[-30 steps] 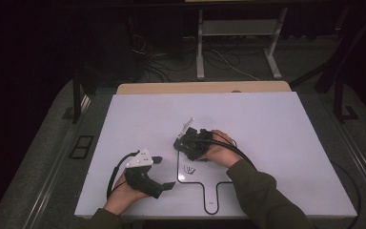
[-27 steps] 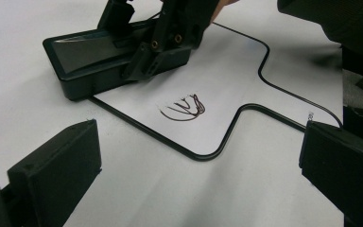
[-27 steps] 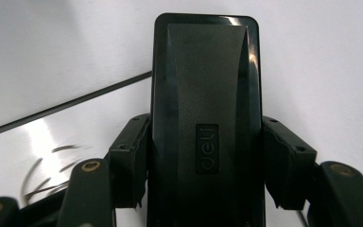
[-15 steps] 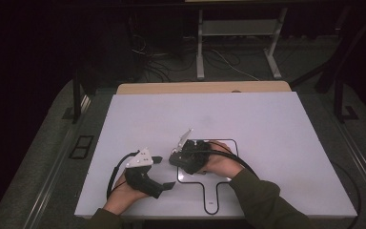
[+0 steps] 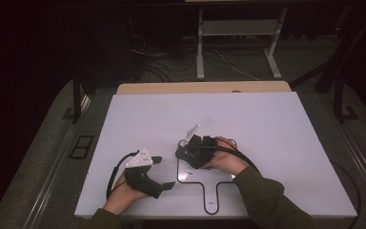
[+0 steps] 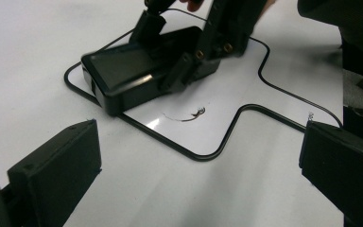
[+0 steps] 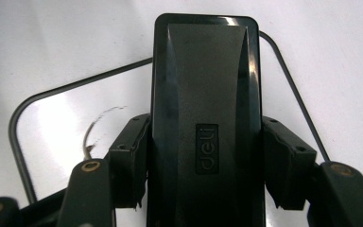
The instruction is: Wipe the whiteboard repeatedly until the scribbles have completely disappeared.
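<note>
Right claw (image 7: 203,165) is clamped on the long sides of a black box (image 7: 205,94) marked "deli", holding it low over the black outline (image 6: 246,106) drawn on the white bench (image 5: 267,124), one corner at the outline's edge. Left claw (image 6: 198,179) rests nearby on the bench with jaws wide apart, nothing between them. A small scribble (image 6: 191,113) lies inside the outline beside the box.

The right gripper (image 5: 187,151), its fingers clamped on the sides of a black box (image 7: 203,109), has shifted a little toward the person and the worktop's (image 5: 267,124) near edge over the last second. The black box now lies low inside the black outline (image 6: 208,155) drawn on the worktop, at its far left corner.
</note>
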### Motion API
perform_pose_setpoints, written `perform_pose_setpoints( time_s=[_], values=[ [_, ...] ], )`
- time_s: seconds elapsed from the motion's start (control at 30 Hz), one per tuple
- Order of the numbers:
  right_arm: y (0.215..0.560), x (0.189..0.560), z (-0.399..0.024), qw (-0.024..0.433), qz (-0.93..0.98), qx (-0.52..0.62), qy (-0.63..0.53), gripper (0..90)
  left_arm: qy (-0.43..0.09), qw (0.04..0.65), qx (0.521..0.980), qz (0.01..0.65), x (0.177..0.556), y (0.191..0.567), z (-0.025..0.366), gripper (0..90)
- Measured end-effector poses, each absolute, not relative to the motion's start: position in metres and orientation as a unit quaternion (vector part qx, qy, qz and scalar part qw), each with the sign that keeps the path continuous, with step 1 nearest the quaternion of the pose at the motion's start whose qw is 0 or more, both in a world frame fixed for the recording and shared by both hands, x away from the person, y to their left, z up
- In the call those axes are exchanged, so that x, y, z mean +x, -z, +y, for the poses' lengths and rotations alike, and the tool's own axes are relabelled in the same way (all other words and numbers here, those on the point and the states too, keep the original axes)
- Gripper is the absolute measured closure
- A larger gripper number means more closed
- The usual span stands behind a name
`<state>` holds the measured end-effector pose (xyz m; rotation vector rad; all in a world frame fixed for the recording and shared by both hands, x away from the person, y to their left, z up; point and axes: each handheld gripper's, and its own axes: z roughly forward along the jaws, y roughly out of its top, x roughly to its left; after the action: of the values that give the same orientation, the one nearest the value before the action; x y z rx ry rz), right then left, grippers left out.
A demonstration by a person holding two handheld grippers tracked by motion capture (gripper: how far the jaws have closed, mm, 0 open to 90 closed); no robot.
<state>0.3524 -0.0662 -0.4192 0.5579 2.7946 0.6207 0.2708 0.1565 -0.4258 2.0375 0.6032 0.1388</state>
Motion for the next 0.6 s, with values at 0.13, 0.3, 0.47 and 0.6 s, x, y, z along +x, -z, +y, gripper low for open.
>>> perform_pose_setpoints(
  time_s=[0.13, 0.3, 0.47, 0.6],
  values=[
    [0.419, 0.35, -0.065, 0.112, 0.954, 0.18, -0.21, 38.8, -0.057, 0.484, 0.837, 0.247, 0.272, 0.426, 0.157, 0.0],
    [0.419, 0.336, -0.059, 0.089, 0.96, 0.155, -0.216, 38.8, -0.056, 0.484, 0.837, 0.25, 0.271, 0.426, 0.156, 0.0],
    [0.419, 0.322, -0.052, 0.077, 0.962, 0.139, -0.223, 38.8, -0.058, 0.482, 0.838, 0.247, 0.271, 0.426, 0.156, 0.0],
    [0.419, 0.331, -0.054, 0.09, 0.959, 0.153, -0.22, 38.8, -0.058, 0.485, 0.837, 0.248, 0.271, 0.426, 0.157, 0.0]
  ],
)
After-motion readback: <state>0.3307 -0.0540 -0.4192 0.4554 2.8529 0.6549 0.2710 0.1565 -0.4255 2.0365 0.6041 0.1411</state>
